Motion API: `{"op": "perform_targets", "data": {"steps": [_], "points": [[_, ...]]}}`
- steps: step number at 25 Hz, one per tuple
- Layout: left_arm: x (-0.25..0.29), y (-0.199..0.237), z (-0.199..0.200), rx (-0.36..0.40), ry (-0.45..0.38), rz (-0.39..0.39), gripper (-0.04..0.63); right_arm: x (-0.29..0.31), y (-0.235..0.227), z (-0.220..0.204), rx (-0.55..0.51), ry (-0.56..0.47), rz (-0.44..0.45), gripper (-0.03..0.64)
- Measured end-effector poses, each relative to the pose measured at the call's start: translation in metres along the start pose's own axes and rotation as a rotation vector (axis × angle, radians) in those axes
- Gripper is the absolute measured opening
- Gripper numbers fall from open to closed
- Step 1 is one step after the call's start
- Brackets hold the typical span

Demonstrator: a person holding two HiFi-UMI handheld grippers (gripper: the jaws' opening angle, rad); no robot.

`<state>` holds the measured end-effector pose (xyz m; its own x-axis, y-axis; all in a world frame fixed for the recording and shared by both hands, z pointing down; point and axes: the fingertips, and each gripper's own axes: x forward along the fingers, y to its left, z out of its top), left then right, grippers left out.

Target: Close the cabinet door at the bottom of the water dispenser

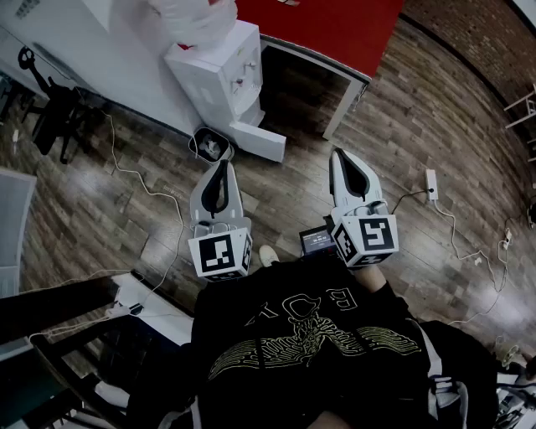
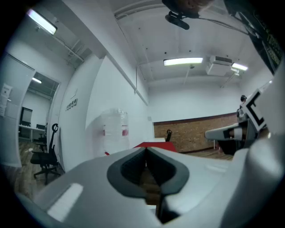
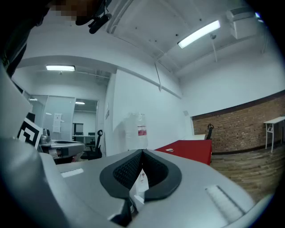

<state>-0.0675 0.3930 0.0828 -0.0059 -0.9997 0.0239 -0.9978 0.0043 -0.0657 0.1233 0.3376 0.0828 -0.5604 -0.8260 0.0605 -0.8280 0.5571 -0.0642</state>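
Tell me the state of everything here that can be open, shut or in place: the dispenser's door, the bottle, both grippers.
cabinet door: open, swung out at the foot of the water dispenser
water bottle: upright on top of the dispenser
left gripper: shut, nothing between the jaws
right gripper: shut, nothing between the jaws

Wood-plank floor carries a red table at top, a black office chair at far left, and a white power strip with trailing cable at right.
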Motion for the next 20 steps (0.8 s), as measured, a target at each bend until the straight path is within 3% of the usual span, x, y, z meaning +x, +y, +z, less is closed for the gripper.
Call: {"op": "perform_targets", "data": {"steps": [11, 20], "points": [[0.008, 0.028, 0.0, -0.042, -0.002, -0.032, 0.008, 0.01, 0.033, 0.007, -0.002, -0.023, -0.008, -0.005], [0.079, 0.043, -0.002, -0.041, -0.015, -0.022, 0.008, 0.082, 0.014, 0.015, -0.043, -0.088, 0.029, -0.005]]}}
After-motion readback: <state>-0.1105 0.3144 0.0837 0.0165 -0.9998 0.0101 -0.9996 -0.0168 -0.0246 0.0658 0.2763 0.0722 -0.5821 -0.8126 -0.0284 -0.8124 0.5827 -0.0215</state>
